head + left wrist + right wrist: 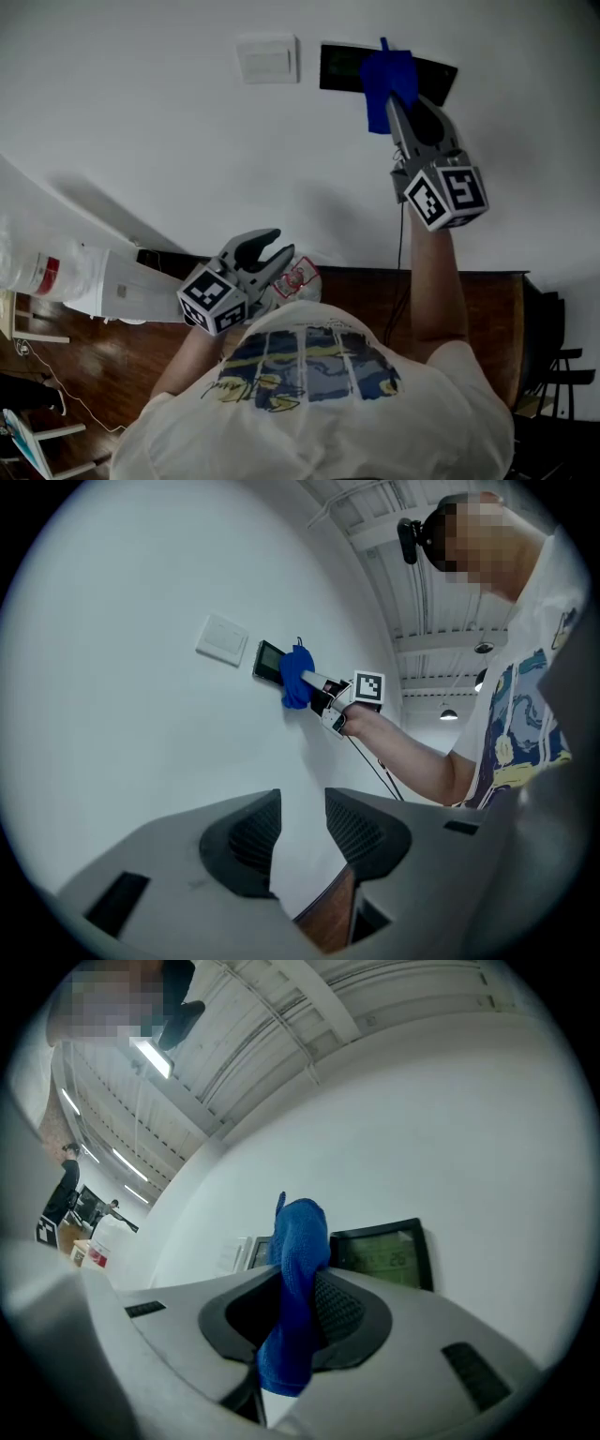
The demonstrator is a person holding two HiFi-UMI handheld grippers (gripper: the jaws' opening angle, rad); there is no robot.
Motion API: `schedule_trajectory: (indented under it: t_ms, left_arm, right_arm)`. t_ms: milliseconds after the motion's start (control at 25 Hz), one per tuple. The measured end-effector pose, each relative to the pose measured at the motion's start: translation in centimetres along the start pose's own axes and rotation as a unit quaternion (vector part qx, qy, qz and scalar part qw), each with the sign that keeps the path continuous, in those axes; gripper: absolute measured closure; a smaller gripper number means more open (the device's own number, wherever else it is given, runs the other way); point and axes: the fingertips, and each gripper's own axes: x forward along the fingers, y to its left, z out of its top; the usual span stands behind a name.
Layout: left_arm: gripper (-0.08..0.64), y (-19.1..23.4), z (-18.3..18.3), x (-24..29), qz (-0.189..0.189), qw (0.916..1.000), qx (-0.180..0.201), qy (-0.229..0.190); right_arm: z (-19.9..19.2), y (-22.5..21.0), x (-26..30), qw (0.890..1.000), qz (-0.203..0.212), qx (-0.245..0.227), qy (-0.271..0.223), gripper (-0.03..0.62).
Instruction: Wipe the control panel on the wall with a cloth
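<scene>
A black control panel (342, 67) with a greenish display (384, 1256) is mounted on the white wall. My right gripper (397, 101) is raised to it, shut on a blue cloth (386, 81) that covers the panel's middle. In the right gripper view the cloth (298, 1283) hangs between the jaws, in front of the panel's left part. My left gripper (266, 249) is held low near the person's chest, open and holding nothing. The left gripper view shows the panel (270, 659), the cloth (296, 679) and the right gripper (324, 692) from below.
A white wall switch (268, 59) sits just left of the panel. A thin cable (401, 246) runs down the wall to a dark wooden counter (473, 309). A white object with a red label (56, 272) lies at the left. Chairs (562, 367) stand at the right.
</scene>
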Motion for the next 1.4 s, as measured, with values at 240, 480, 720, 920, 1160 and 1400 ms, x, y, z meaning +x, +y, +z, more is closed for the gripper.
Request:
schedule_trajectory:
  t_ms: [240, 480, 720, 920, 1160, 1400]
  left_arm:
    - [0.433, -1.0, -0.3, 1.8, -0.014, 0.9999, 0.002, 0.006]
    - [0.433, -2.1, -0.4, 3.4, -0.024, 0.9996, -0.001, 0.012]
    - [0.433, -2.4, -0.6, 4.9, -0.036, 0.9992, 0.000, 0.017]
    - [0.433, -1.9, -1.0, 4.9, -0.040, 0.9990, 0.002, 0.021]
    - [0.433, -0.2, -0.8, 3.2, -0.039, 0.9990, 0.002, 0.021]
    - [0.433, 2.1, -1.1, 0.9, -0.036, 0.9991, 0.000, 0.022]
  right_arm:
    - [0.2, -4.1, -2.8, 0.999, -0.034, -0.004, 0.003, 0.523]
    - [0.3, -7.9, -5.6, 0.998, -0.065, 0.003, 0.006, 0.523]
    - [-0.2, -10.8, -7.4, 0.996, -0.082, 0.022, 0.002, 0.523]
    - [0.4, -10.3, -7.8, 0.997, -0.079, 0.019, -0.009, 0.523]
    - [2.2, -6.8, -6.7, 0.998, -0.068, -0.008, -0.015, 0.523]
    - [2.9, -1.2, -3.1, 0.999, -0.030, -0.013, -0.030, 0.523]
